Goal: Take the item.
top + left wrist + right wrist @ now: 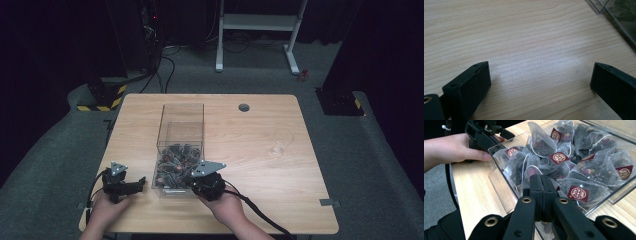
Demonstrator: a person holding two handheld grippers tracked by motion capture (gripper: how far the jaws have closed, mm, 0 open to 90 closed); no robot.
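Observation:
A clear plastic box [182, 116] stands on the wooden table [250, 170], its near half filled with several mesh tea bags [174, 165] bearing dark red tags. From the near right, my right gripper [187, 177] reaches into the box. In the right gripper view its jaws [541, 180] are pressed together, tips against a tea bag [530, 173] with pink petals. I cannot tell whether any mesh is pinched. My left gripper [137, 184] lies on the table left of the box, its jaws [540, 72] wide apart over bare wood.
A small clear glass cup [280, 141] sits on the right part of the table, and a round cable hole [243, 107] lies near the far edge. The box corner [599, 10] is just beyond the left jaws. A white frame [260, 25] stands on the floor behind.

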